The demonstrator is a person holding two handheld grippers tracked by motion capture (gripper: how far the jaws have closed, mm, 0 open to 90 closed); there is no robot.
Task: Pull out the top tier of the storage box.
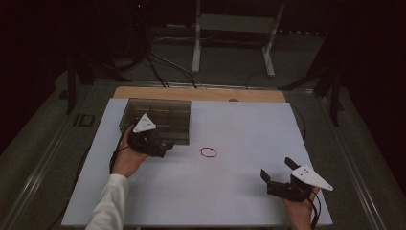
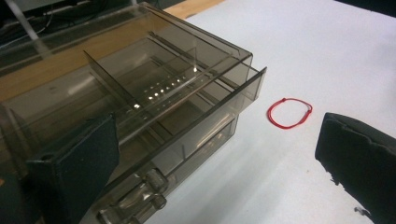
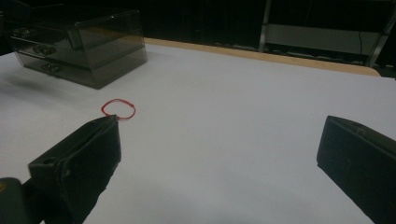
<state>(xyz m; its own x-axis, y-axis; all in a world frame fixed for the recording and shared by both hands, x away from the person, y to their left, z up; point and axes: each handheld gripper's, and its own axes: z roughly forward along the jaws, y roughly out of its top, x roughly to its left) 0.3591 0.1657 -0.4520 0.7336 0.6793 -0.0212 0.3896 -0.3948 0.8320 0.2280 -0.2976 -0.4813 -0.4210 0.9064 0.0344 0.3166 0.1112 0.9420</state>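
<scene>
**Desk:** What have you got on the left?

**Me:** I've got the left gripper [image 1: 160, 146] at the front of the smoky box [image 1: 158, 115], up in the table's [image 1: 239, 191] far-left part. Jaws are spread wide in its own view, one over the box's front edge, the other out over bare table. Nothing between them. The top drawer [image 2: 205, 100] sits a little way out (I can see its front panel proud of the box).

**Desk:** And the red loop?

**Me:** The loop [image 1: 208, 152] lies flat on the table, just to the right of the box, not touching it. It's near the left gripper, well apart from the right.

**Desk:** Right side?

**Me:** The right gripper [image 1: 279, 173] hangs near the table's front-right corner, jaws wide open, holding nothing. In its own view the loop [image 3: 118, 108] shows just past the tip of one jaw, with the box [image 3: 93, 46] farther back.
</scene>
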